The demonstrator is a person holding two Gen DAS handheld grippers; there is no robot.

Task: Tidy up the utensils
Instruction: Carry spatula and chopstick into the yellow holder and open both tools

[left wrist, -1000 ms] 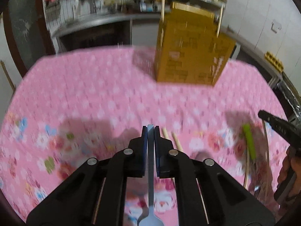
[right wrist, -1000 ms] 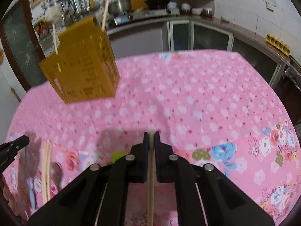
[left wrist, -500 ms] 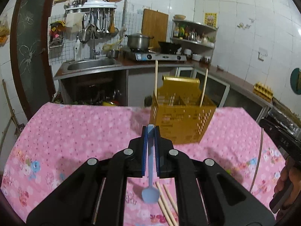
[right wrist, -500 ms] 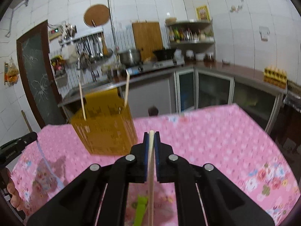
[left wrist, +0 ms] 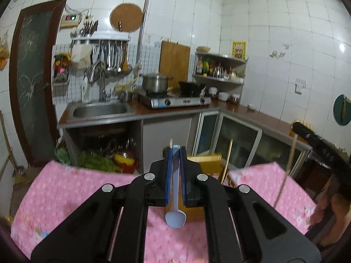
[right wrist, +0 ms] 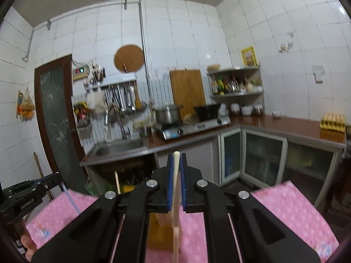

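My left gripper [left wrist: 174, 151] is shut on a pale blue spoon [left wrist: 175, 215], handle up between the pads, bowl hanging below. Behind its jaws stands the yellow perforated utensil basket [left wrist: 206, 161] with wooden chopsticks [left wrist: 227, 160] sticking out. My right gripper [right wrist: 176, 156] is shut on a pale wooden chopstick [right wrist: 176, 219] that runs down in front of the basket [right wrist: 161, 234]. The right gripper also shows at the right edge of the left wrist view [left wrist: 316, 144], and the left gripper at the left edge of the right wrist view [right wrist: 26, 195]. Both are raised above the table.
A pink flowered tablecloth [left wrist: 65, 192] covers the table below. Beyond it stand a kitchen counter with a steel sink [left wrist: 99, 110], a gas stove with a pot [left wrist: 155, 83], a hanging utensil rack and glass-door cabinets [right wrist: 263, 160].
Both grippers have tilted and lifted upward, from looking down at the table to looking across the kitchen. The basket has dropped low in both views. Spoon and chopstick stay held.
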